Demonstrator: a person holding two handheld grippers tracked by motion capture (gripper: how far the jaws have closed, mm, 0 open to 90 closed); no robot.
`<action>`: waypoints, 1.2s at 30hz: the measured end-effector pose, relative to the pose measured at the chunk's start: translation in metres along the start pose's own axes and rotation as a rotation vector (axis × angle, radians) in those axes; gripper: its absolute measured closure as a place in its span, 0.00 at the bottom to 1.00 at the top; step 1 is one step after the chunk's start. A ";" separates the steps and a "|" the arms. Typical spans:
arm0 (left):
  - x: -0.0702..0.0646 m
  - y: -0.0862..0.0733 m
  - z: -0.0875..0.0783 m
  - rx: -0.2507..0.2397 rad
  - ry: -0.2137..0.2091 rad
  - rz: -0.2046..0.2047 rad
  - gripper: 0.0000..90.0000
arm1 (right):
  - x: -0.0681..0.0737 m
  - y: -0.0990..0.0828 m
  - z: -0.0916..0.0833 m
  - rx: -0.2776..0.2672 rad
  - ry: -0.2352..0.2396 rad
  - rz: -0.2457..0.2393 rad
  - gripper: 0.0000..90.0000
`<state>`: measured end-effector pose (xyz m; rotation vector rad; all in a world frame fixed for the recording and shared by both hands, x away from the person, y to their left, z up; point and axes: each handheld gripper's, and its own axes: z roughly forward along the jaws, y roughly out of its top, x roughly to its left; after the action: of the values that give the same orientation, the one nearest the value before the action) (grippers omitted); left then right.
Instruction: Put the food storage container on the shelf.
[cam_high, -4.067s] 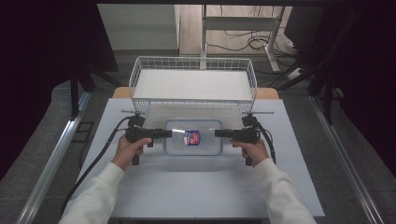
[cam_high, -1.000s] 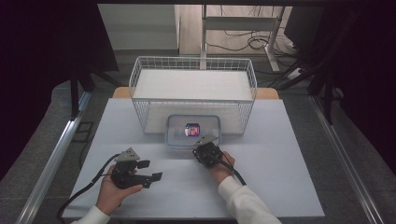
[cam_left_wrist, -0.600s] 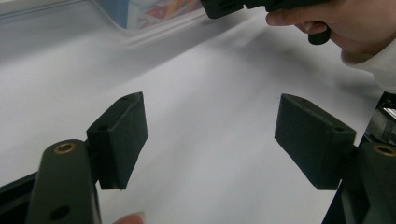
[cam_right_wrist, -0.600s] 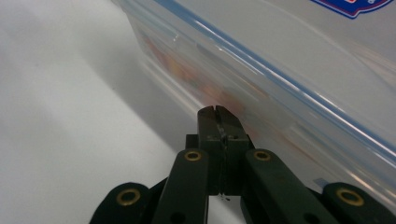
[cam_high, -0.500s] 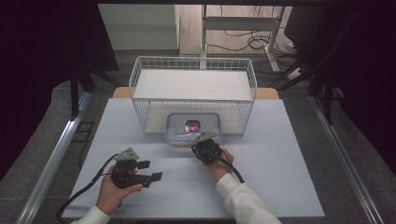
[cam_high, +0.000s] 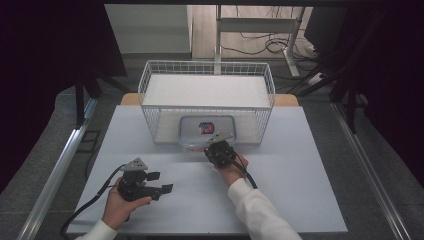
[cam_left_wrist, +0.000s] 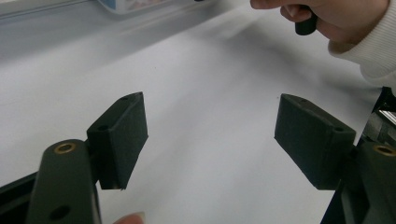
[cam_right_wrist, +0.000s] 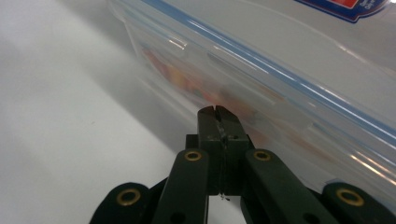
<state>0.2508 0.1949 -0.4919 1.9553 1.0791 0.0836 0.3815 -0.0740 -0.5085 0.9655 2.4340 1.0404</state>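
A clear plastic container (cam_high: 207, 131) with a blue-edged lid and a red and blue label stands at the front wall of the white wire basket (cam_high: 150, 100), its far part overlapping the wires. My right gripper (cam_high: 214, 145) is shut, and its tips (cam_right_wrist: 217, 111) press against the container's near side wall (cam_right_wrist: 261, 88). Coloured contents show dimly through that wall. At the front left of the table, my left gripper (cam_high: 161, 182) rests in the hand, open, with nothing but bare table between its pads (cam_left_wrist: 122, 135).
The white table (cam_high: 300, 170) carries the basket at its far edge. The right hand and white sleeve (cam_left_wrist: 355, 28) lie beyond the left gripper. Cables trail from both grippers toward the front edge.
The right gripper has moved away from the person, and the container has slid with it toward the basket. The left gripper has stayed put and open.
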 end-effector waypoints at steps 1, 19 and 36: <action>0.000 0.000 0.000 -0.001 0.000 0.000 0.28 | 0.000 0.000 0.000 0.000 0.000 0.000 0.99; 0.002 0.000 0.003 0.012 0.003 0.007 0.28 | -0.024 0.022 0.023 -0.008 -0.037 0.051 0.99; 0.003 0.000 0.002 0.011 0.007 0.008 0.28 | -0.027 0.028 0.021 -0.014 -0.040 0.061 0.99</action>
<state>0.2535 0.1954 -0.4942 1.9706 1.0784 0.0890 0.4248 -0.0681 -0.5021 1.0519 2.3758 1.0469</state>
